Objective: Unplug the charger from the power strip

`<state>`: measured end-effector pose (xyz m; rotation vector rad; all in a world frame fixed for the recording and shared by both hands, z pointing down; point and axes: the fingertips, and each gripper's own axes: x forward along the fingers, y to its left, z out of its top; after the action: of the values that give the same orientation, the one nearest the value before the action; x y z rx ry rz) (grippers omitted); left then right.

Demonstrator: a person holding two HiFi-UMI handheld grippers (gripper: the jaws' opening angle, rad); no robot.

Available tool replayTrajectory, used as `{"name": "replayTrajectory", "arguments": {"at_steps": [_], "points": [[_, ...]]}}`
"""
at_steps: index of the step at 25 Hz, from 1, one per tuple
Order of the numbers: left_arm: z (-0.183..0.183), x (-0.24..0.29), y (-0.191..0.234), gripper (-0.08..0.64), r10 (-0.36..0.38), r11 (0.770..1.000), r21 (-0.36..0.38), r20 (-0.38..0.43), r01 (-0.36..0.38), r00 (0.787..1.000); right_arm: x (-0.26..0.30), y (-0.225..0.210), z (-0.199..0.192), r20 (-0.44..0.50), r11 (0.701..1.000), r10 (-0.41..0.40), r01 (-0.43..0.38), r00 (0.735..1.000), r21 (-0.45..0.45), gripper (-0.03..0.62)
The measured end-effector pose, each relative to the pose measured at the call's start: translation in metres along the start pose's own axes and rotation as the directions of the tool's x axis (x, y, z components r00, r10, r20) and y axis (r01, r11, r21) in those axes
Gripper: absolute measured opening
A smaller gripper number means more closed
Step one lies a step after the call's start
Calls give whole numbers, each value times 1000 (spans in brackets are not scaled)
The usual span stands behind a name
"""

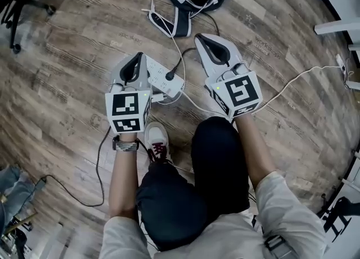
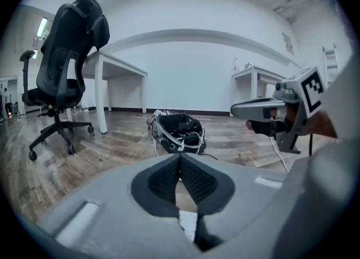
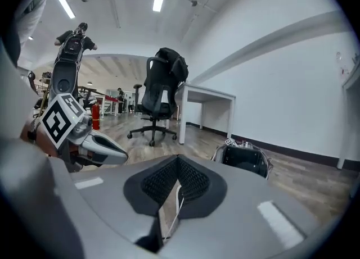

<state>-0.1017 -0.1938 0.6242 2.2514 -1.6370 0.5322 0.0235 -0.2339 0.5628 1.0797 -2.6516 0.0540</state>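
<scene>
1. Location: the strip (image 1: pixel 159 72) lies on the floor (image 1: pixel 73 55), at 12 o'clock from the person's white shoe (image 1: pixel 156 137). The charger (image 1: pixel 170 75) is a black plug. It stands in a socket toward the strip's 4 o'clock end, and its black cable (image 1: pixel 183 58) runs off toward 2 o'clock.
2. Left gripper (image 1: pixel 136 60): it hangs above the strip's 10 o'clock end, at 9 o'clock from the charger. Its jaws are together with nothing between them. Its own view looks out across the room rather than down at the strip.
3. Right gripper (image 1: pixel 202 41): it hangs at 2 o'clock from the charger, above the black cable. Its jaws meet at the tips. A white cord shows through the gap behind the tips. It appears to lie beyond the jaws and not to be clamped.
4. Step in hand: the charger looks fully seated, so the pull is not yet done. Neither gripper touches the strip or the charger. I judge this to be the approach stage.
5. Next move: one gripper needs to part its jaws, descend and clamp on the plug body, not on the cable. The other should press the strip down.
6. Pull direction: straight up out of the socket. The strip is likely to lift with the plug if it is not held down.
</scene>
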Motion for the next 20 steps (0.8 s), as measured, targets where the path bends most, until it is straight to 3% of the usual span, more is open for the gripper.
{"name": "replayTrajectory", "arguments": {"at_steps": [4,9,20], "points": [[51,-14,8,6,18,998,53,56,-21,998,-4,-8,47,51,999,-15,17,999,-30,3],[107,-34,13,6,6,998,69,100,-13,995,-13,-14,107,76,999,-26,29,997,-44,2],[272,-100,11,6,-28,997,73,81,22,996,-62,-44,287,73,997,-76,75,994,14,2]]}}
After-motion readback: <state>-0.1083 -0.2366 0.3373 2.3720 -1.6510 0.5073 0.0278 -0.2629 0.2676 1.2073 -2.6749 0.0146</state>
